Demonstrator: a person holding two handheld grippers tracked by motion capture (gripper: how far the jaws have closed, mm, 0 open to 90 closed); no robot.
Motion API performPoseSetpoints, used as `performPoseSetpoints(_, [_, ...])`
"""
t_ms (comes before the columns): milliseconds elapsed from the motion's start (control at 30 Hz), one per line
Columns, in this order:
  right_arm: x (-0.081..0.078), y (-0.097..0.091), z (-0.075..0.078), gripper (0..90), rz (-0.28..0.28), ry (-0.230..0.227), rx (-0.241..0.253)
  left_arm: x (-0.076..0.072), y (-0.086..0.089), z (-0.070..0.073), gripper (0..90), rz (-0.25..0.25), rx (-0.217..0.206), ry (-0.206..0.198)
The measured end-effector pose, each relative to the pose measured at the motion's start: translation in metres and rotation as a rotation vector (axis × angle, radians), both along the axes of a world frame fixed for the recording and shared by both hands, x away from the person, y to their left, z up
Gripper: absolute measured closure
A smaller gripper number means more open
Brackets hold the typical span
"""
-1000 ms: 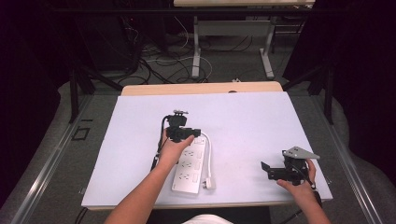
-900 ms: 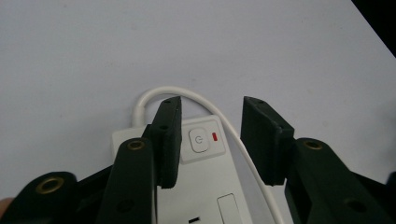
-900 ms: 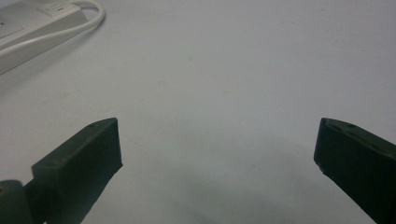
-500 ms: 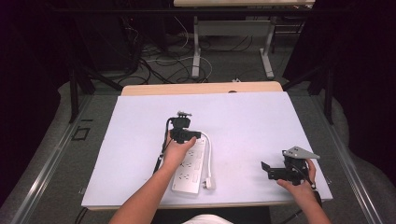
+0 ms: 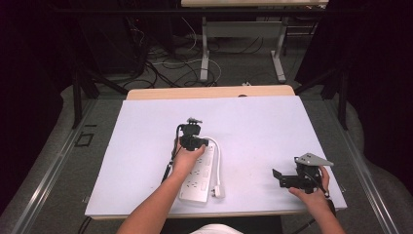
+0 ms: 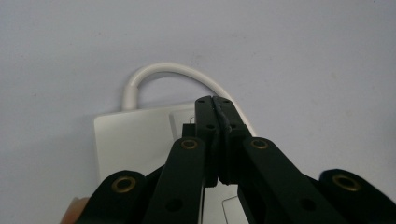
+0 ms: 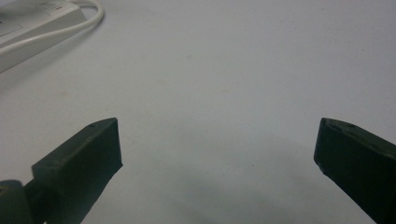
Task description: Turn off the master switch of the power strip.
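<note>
in the high view the person's left hand is covering the near part of the left gripper [image 5: 191, 141], so its tips are hard to make out there against the far end of the white power strip [image 5: 198, 178]. the left gripper view is showing them better: the two black jaws are meeting tip to tip, nothing between them, hovering over the strip's far end [image 6: 135, 135] where the white cable [image 6: 159, 72] is looping out. whether the tips are touching the strip i cannot tell. the strip's near end is being cut off by the jaw arms in that view.

the strip is lying left of the middle of the white table [image 5: 263, 126], its plug [image 5: 219, 192] resting beside its near end.

the right gripper [image 5: 292, 179] is sitting near the table's right edge, jaws spread wide over bare surface [image 7: 219, 116].

compared with a second ago, the left jaws have just been closing, and the left hand is sitting slightly further toward the strip's far end; the right gripper is staying put.
</note>
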State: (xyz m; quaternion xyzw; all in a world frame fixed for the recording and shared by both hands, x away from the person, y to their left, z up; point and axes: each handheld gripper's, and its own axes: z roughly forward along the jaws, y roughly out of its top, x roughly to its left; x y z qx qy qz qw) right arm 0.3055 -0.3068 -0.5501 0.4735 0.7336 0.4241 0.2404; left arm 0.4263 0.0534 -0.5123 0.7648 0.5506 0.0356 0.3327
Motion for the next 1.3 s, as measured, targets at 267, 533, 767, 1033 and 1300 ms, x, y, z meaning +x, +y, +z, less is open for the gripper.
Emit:
performPoseSetpoints(267, [0.0, 0.0, 0.0, 0.4, 0.006, 0.011, 0.0, 0.002, -0.002, -0.005, 90.0, -0.002, 0.01, 0.005])
performPoseSetpoints(533, [0.0, 0.0, 0.0, 0.4, 0.005, 0.01, 0.002, 0.003, -0.004, -0.008, 90.0, 0.0, 0.02, 0.009])
performPoseSetpoints(767, [0.0, 0.0, 0.0, 0.4, 0.007, 0.008, 0.0, 0.003, -0.006, -0.009, 90.0, 0.002, 0.045, -0.014])
performPoseSetpoints(1033, [0.001, 0.0, -0.001, 0.4, 0.009, 0.013, 0.001, 0.003, -0.007, -0.008, 90.0, 0.0, 0.071, -0.022])
performPoseSetpoints(1300, [0.0, 0.002, -0.001, 0.4, 0.009, 0.02, 0.008, -0.001, -0.016, -0.009, 90.0, -0.021, 0.141, -0.055])
